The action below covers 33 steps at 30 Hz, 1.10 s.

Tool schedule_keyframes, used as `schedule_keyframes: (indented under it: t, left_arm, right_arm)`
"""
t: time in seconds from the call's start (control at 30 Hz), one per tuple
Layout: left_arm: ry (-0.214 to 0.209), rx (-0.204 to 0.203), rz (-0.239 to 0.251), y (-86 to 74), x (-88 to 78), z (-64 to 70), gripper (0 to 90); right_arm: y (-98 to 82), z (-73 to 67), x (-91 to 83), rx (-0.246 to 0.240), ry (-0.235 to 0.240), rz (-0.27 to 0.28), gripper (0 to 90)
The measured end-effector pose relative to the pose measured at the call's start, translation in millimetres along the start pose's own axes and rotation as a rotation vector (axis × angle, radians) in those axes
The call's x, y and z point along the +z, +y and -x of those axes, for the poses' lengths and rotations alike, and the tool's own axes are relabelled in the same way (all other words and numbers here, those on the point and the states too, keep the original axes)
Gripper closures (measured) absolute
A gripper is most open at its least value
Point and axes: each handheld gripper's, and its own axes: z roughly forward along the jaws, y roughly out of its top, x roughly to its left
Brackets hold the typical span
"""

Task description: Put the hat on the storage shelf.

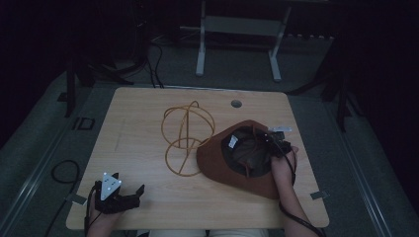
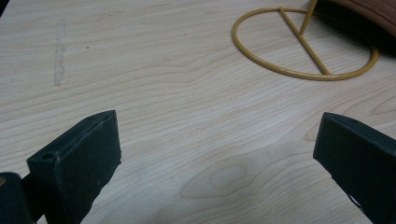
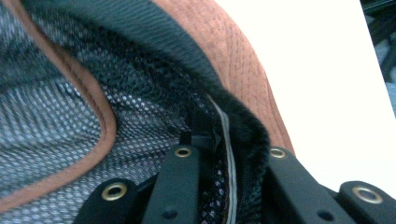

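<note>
At the near left corner of the tabletop [image 1: 148, 118] the left tool [image 1: 129, 193] rests with its jaws wide apart and nothing between them. Right of it stands the wire hat stand [image 1: 187, 133], and against its base lies the brown hat [image 1: 217, 165], upturned. The right tool [image 3: 229, 163] is clamped on the hat's inner edge, so the pick-up looks under way; next the hat needs lifting, turning over, and setting on the stand.

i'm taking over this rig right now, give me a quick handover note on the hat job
Right gripper: shut on the inner edge of the brown hat, which lies upside down on the table.
Left gripper: open, holding nothing, low over the table's near left corner.
Wire hat stand: upright mid-table, just left of the hat, with nothing on it.
Done: hat gripped.
Left, probably: lift the hat, turn it over and set it on the stand.
</note>
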Motion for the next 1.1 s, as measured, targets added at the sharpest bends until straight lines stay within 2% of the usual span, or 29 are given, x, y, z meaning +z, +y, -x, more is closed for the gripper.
schedule_keyframes:
  t: [0.13, 0.2, 0.23, 0.3, 0.4, 0.43, 0.57, 0.63, 0.77, 0.93, 1.0, 1.03, 1.07, 1.1]
  left_arm:
    - [-0.002, 0.004, -0.003, 0.3, 0.1, 0.1, 1.5]
    - [0.003, 0.005, -0.004, 0.3, 0.4, 0.2, 1.5]
    - [0.006, 0.002, -0.006, 0.4, 0.6, -0.3, 1.5]
    - [0.010, -0.003, -0.004, 0.9, 0.6, -1.2, 1.5]
    - [0.005, -0.002, -0.003, 1.7, -0.4, -1.2, 1.5]
    - [0.005, -0.006, 0.002, 2.2, -1.2, -0.9, 2.4]
    - [0.003, -0.017, 0.021, 6.1, -5.9, 2.2, 4.2]
    - [-0.024, -0.007, 0.030, 8.2, -8.2, 6.7, 4.2]
    - [-0.070, 0.025, 0.035, 17.2, -10.9, 17.4, 4.5]
    - [-0.115, 0.064, 0.038, 29.9, -10.3, 34.8, 5.6]
    - [-0.138, 0.084, 0.039, 37.2, -10.2, 43.6, 5.6]
    - [-0.138, 0.084, 0.039, 37.2, -10.2, 43.6, 6.3]
    - [-0.152, 0.114, 0.037, 45.3, -11.0, 52.0, 6.3]
    - [-0.152, 0.114, 0.037, 45.3, -11.0, 52.0, 6.3]
  right_arm:
    - [6.2, 13.1, -20.0, 0.065, 0.035, 0.075, 84.2]
    - [7.4, 15.0, -23.6, 0.068, 0.036, 0.091, 84.3]
    - [11.3, 19.9, -34.2, 0.082, 0.051, 0.126, 84.4]
    - [14.2, 23.7, -42.9, 0.108, 0.075, 0.154, 84.4]
    - [16.0, 25.1, -48.2, 0.111, 0.085, 0.173, 84.5]
    - [20.5, 28.9, -64.5, 0.124, 0.113, 0.232, 84.5]
    - [27.2, 33.7, -88.6, 0.132, 0.147, 0.300, 84.5]
    - [29.3, 35.8, -98.6, 0.132, 0.160, 0.322, 84.5]
    - [30.3, 39.8, -112.3, 0.131, 0.188, 0.339, 84.5]
    - [26.2, 41.7, -121.3, 0.134, 0.208, 0.344, 84.4]
    - [23.6, 40.8, -124.2, 0.121, 0.208, 0.344, 84.4]
    - [23.6, 40.8, -124.2, 0.121, 0.208, 0.344, 84.4]
    - [19.8, 40.5, -126.5, 0.118, 0.220, 0.348, 84.5]
    - [18.2, 40.2, -127.3, 0.112, 0.221, 0.348, 84.4]
